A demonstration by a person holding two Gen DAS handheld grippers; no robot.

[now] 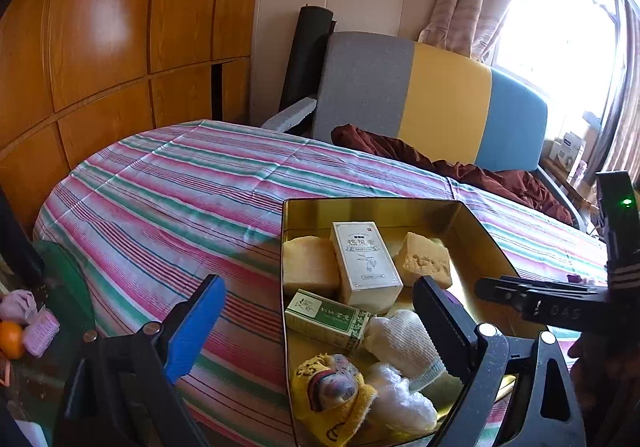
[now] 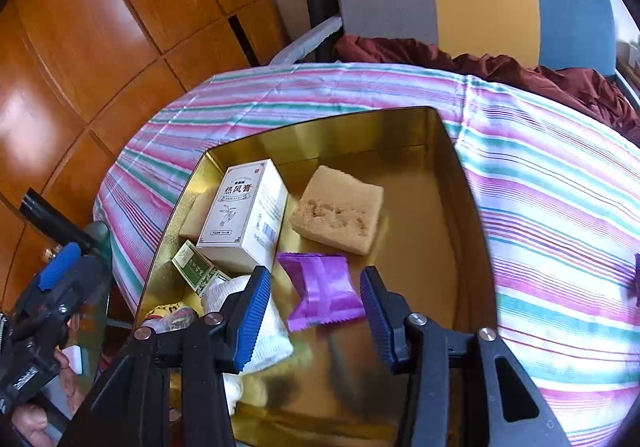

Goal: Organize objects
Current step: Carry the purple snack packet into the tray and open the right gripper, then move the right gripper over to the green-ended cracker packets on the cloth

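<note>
Packet first: the purple crinkled foil packet (image 2: 322,293) lies on the floor of the gold metal tin (image 2: 464,183), directly between the blue pads of my right hand-held gripper (image 2: 316,321). Its jaws stand apart with a gap on each side of the packet, so nothing is gripped. The packet's long axis runs near to far, roughly along the fingers. I judge it delivered, with the right hand free to go.

The tin sits on the striped bedspread (image 1: 180,187). It also holds a white upright carton (image 2: 244,207), a tan sponge block (image 2: 340,207) to the right, a green box (image 2: 196,267) and a white knitted glove (image 1: 404,339).

My left hand-held gripper (image 1: 320,331) hangs wide open and empty over the tin's near left edge, one finger outside it.
</note>
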